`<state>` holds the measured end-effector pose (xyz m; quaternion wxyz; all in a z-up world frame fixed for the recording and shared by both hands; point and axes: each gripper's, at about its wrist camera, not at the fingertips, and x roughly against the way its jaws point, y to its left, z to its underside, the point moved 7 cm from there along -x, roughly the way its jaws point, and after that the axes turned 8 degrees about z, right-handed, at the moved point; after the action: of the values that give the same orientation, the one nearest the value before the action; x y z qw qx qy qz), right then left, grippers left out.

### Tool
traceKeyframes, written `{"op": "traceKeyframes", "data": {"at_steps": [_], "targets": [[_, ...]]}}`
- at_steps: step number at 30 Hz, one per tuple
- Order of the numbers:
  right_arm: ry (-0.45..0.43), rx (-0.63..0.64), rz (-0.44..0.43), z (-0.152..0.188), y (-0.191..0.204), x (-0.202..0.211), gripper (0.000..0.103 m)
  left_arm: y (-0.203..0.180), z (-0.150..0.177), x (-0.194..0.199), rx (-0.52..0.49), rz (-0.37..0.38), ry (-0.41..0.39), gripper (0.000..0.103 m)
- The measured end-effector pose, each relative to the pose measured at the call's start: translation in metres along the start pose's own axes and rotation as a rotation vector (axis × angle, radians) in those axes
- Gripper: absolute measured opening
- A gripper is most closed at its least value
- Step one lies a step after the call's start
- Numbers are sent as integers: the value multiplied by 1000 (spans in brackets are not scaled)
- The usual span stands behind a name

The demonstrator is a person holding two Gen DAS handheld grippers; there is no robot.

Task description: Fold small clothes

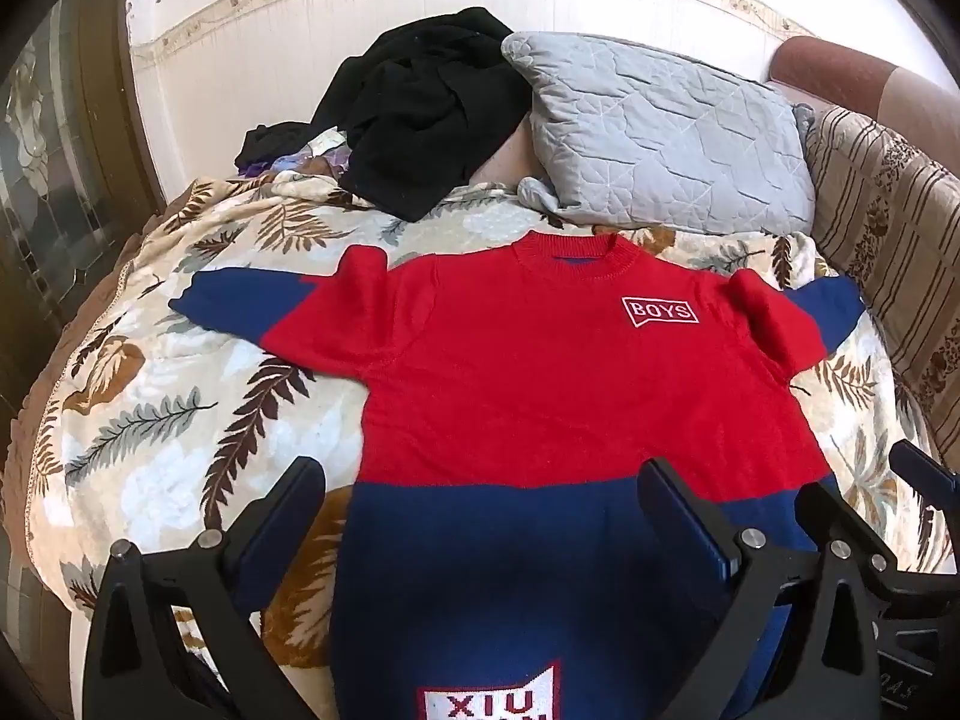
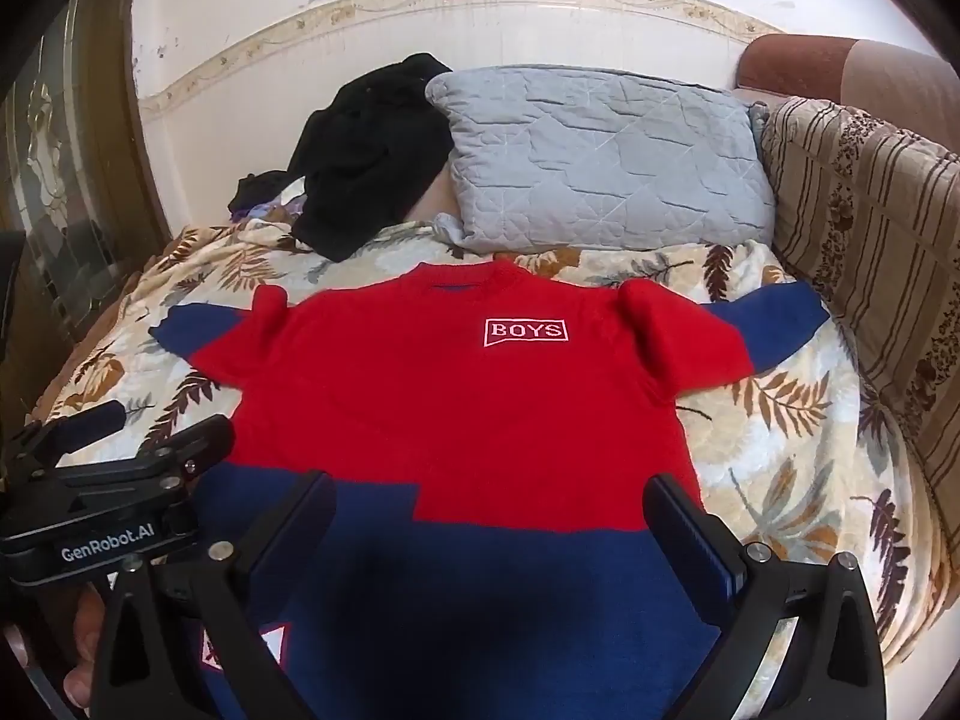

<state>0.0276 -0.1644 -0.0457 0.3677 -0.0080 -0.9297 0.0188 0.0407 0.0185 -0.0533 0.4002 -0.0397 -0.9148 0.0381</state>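
Note:
A small red and navy sweater [image 1: 540, 372] with a white "BOYS" patch lies flat, front up, on a leaf-patterned blanket [image 1: 180, 408]; both sleeves spread sideways. It also shows in the right wrist view [image 2: 456, 408]. My left gripper [image 1: 480, 498] is open and empty above the sweater's navy lower part, near its left edge. My right gripper [image 2: 489, 510] is open and empty above the navy hem toward the right side. The right gripper also shows at the right edge of the left wrist view [image 1: 870, 516], and the left gripper at the left of the right wrist view [image 2: 114, 438].
A grey quilted pillow [image 1: 660, 132] and a heap of black clothes [image 1: 420, 114] lie beyond the sweater's collar against the wall. A striped patterned cushion [image 1: 888, 276] runs along the right side. A wooden door [image 1: 66, 138] stands at the left.

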Motion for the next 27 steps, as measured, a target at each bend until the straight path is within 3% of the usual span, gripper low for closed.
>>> {"op": "traceKeyframes", "data": {"at_steps": [19,27], "targets": [[1,12,0,-8,1,-11,103,3,-3,-10,-2,-5,19,103],[-25,45,41,-12,-4,-14,103,2,-2,-12,-5,-11,24,103]]}}
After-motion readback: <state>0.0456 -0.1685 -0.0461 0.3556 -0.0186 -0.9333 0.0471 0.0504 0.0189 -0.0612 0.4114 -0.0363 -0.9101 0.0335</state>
